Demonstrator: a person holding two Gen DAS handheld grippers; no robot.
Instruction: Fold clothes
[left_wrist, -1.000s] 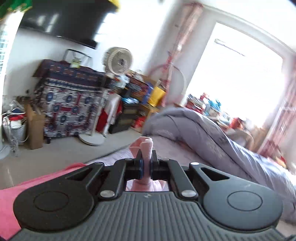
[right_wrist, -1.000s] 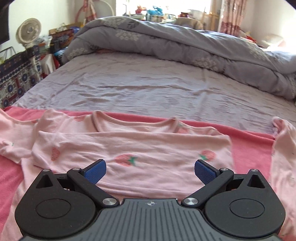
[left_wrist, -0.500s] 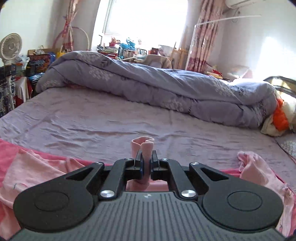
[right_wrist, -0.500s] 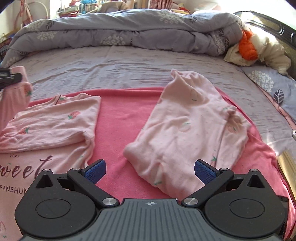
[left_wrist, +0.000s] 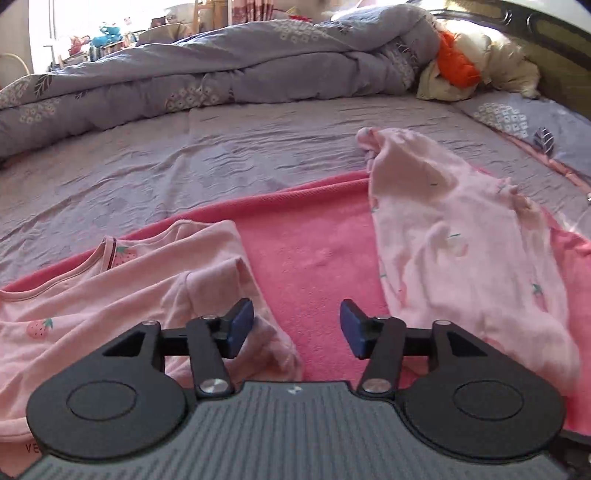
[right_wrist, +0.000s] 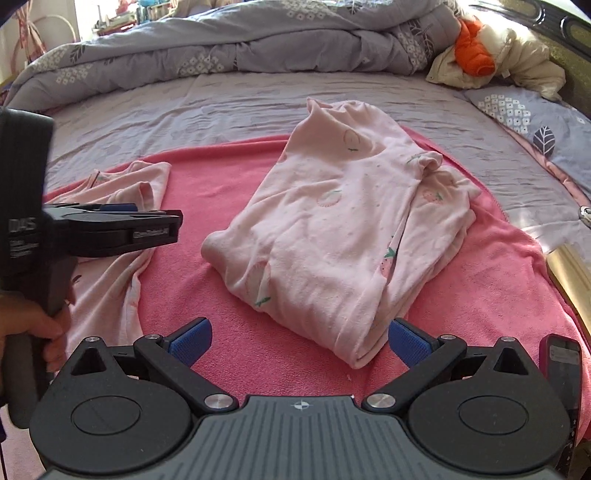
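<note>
Over the left wrist view, your left gripper (left_wrist: 296, 328) is opening with nothing between its blue pads, so the sleeve it pinched a second ago now lies folded on the pale pink strawberry-print cotton top (left_wrist: 122, 291); that fold looks done. From the right wrist view, your right gripper (right_wrist: 300, 341) gapes wide and empty just before the rumpled pink strawberry-print pyjama trousers (right_wrist: 343, 236) on the hot-pink fleece blanket (right_wrist: 491, 280).

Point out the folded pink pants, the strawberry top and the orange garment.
Folded pink pants (right_wrist: 332, 236), right wrist view, middle of the top layer.
Strawberry top (left_wrist: 110, 291), left wrist view, chest.
Orange garment (right_wrist: 472, 55), right wrist view, its centre.
</note>
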